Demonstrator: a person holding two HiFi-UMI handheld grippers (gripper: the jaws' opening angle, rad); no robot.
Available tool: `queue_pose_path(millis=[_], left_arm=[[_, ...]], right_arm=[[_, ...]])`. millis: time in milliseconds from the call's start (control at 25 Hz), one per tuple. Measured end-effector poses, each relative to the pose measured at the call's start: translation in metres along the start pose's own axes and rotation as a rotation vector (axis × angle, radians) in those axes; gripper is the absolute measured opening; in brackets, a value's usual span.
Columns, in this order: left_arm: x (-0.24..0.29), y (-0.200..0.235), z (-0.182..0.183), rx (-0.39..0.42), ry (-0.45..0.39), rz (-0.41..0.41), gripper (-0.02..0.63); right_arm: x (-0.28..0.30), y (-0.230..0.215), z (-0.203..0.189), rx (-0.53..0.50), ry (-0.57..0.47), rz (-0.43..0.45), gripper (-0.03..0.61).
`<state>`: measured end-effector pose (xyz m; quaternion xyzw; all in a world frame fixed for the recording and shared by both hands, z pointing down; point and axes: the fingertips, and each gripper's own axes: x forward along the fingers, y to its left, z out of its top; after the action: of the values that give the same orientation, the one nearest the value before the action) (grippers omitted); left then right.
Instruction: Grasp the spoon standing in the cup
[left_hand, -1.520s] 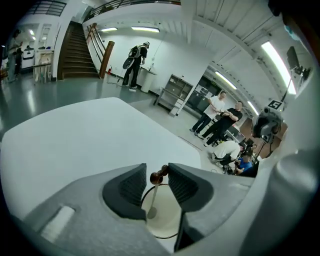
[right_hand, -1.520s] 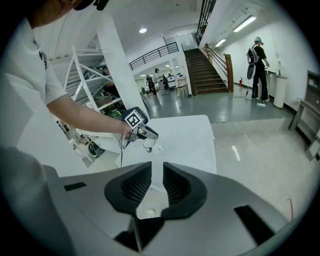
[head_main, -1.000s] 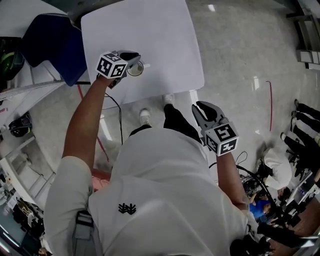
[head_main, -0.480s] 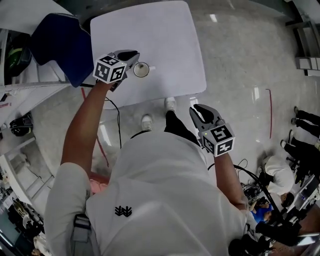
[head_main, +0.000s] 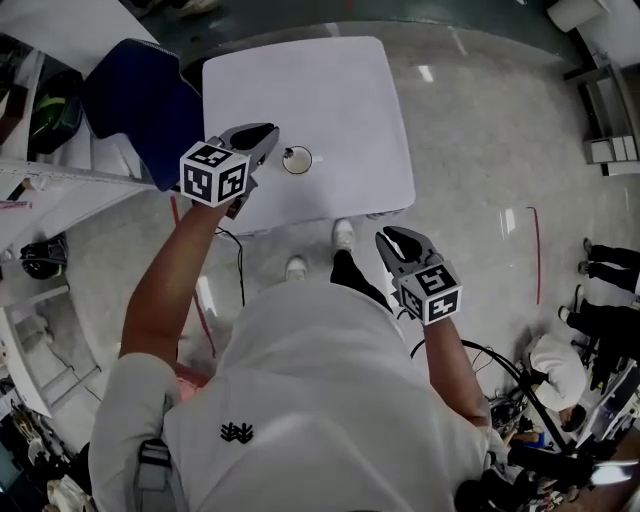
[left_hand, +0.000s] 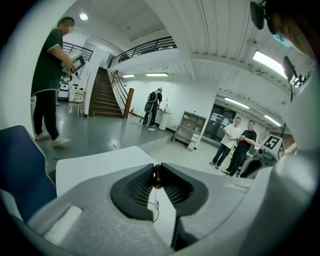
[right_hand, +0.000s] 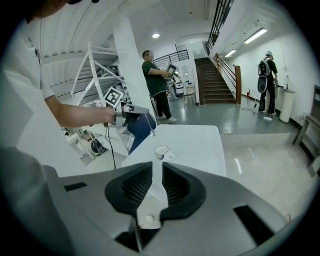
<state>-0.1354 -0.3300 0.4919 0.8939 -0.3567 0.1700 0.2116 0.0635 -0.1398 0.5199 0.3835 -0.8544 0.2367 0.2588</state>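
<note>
The small glass cup (head_main: 297, 160) stands on the white table (head_main: 330, 90) near its front edge. In the right gripper view the cup (right_hand: 161, 150) looks empty. My left gripper (head_main: 268, 133) hovers just left of the cup, shut on the top of a thin metal spoon (right_hand: 151, 131) that hangs down from it above the table. In the left gripper view the pads pinch the spoon's handle end (left_hand: 157, 176). My right gripper (head_main: 390, 238) is held off the table's front right corner, over the floor. Its jaws (right_hand: 156, 175) stand a narrow gap apart with nothing between them.
A blue chair (head_main: 140, 105) stands at the table's left side. Shelving and clutter line the left edge. A person in a green top (right_hand: 157, 85) stands beyond the table, and other people (left_hand: 240, 145) stand further off. My own legs and shoes (head_main: 340, 235) are at the table's front edge.
My left gripper has drawn back from the cup's rim, up and to the left, with the spoon in it. The right gripper has stayed in about the same place.
</note>
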Motion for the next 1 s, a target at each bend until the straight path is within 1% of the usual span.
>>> queue_pose_path(millis=[240,520,680,800,1000], left_arm=[[-0.061,-0.023,0.016,-0.048,-0.095,0.049,0.052],[-0.134,-0.052,0.023,-0.066,-0.196,0.097,0.052],[-0.171,-0.067,0.013,-0.084,-0.222,0.117,0.052],[-0.192,-0.078,0.005,-0.099,-0.234,0.115,0.052],[-0.219,-0.092,-0.010,-0.090,-0.245,0.110,0.052]], right_arm=[[-0.001,0.022,-0.002,-0.017,-0.015,0.007,0.066],[-0.002,0.052,-0.002,-0.044,-0.038,0.009,0.052],[-0.003,0.072,-0.006,-0.062,-0.041,0.013,0.041],[-0.004,0.085,-0.011,-0.073,-0.038,0.011,0.035],[-0.003,0.108,-0.018,-0.091,-0.036,0.011,0.029]])
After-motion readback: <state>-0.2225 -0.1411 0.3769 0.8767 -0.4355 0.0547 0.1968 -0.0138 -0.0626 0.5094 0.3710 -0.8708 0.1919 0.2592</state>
